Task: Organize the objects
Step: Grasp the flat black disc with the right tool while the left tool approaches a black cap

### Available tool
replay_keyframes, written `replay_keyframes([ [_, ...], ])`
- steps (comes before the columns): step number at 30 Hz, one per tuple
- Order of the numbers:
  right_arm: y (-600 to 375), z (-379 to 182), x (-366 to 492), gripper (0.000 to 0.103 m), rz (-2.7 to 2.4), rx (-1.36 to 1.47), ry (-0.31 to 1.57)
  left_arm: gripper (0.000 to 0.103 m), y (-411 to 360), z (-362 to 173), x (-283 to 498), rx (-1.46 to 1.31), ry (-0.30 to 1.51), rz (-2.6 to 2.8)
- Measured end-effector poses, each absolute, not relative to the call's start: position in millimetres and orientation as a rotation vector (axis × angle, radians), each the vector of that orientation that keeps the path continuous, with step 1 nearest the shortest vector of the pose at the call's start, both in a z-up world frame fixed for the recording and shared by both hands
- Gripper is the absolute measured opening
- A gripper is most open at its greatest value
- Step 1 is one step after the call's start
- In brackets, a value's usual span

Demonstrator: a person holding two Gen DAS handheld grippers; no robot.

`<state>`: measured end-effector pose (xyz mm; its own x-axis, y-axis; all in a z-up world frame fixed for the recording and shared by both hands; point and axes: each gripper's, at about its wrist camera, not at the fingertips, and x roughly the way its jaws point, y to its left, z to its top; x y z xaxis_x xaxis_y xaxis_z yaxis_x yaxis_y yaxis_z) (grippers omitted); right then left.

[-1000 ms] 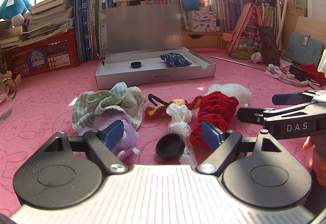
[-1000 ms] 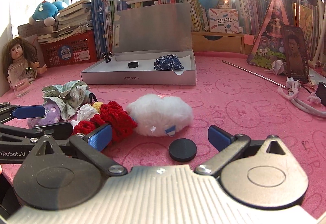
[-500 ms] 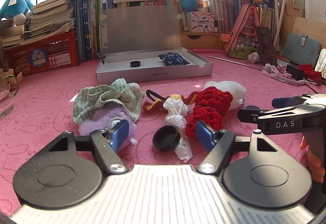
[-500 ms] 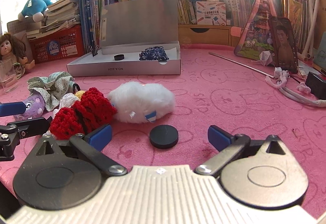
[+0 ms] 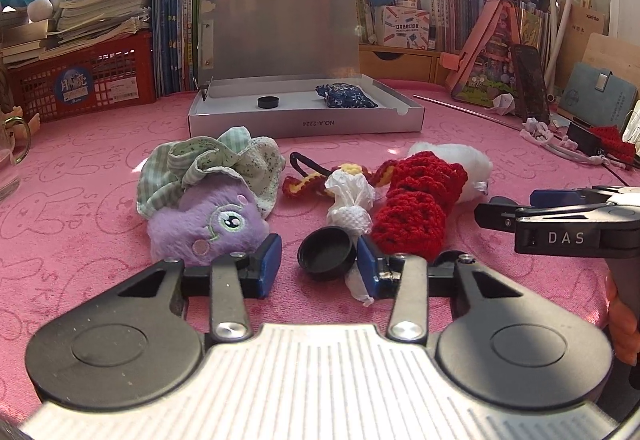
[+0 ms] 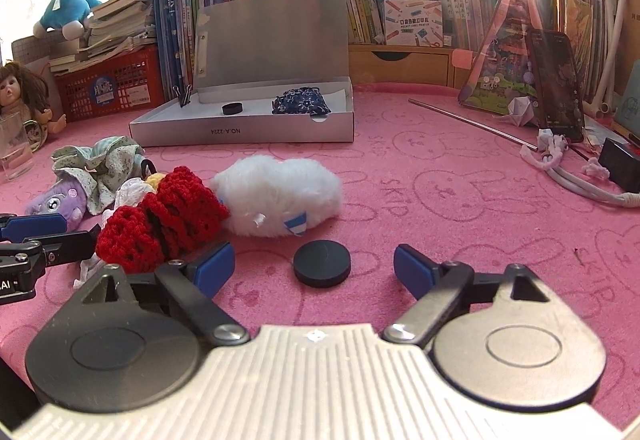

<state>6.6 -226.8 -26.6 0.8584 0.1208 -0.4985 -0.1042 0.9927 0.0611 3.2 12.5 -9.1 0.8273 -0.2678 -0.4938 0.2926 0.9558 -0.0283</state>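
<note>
In the left wrist view my left gripper is open around a black cap lying open side up; the right pad is close to the cap's edge, the left pad stands apart. A white crumpled wrap, a red crochet piece and a purple plush under a green cloth lie just beyond. In the right wrist view my right gripper is open, with a black disc on the mat between its fingertips. A white fluffy toy lies behind the disc.
An open grey box at the back holds a black cap and a blue patterned pouch. Books, a red crate and plush toys line the rear. A glass stands left; cables lie right.
The left gripper's jaws have narrowed around the black cap and moved closer to it. The right gripper has advanced, so the black disc now sits between its fingertips.
</note>
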Motion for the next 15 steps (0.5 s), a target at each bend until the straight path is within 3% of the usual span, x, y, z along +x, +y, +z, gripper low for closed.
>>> replay_keyframes([
  [15, -225.9, -28.1, 7.4, 0.080, 0.121, 0.027, 0.531, 0.043, 16.4, -10.4, 4.4, 0.036, 0.504, -0.249],
])
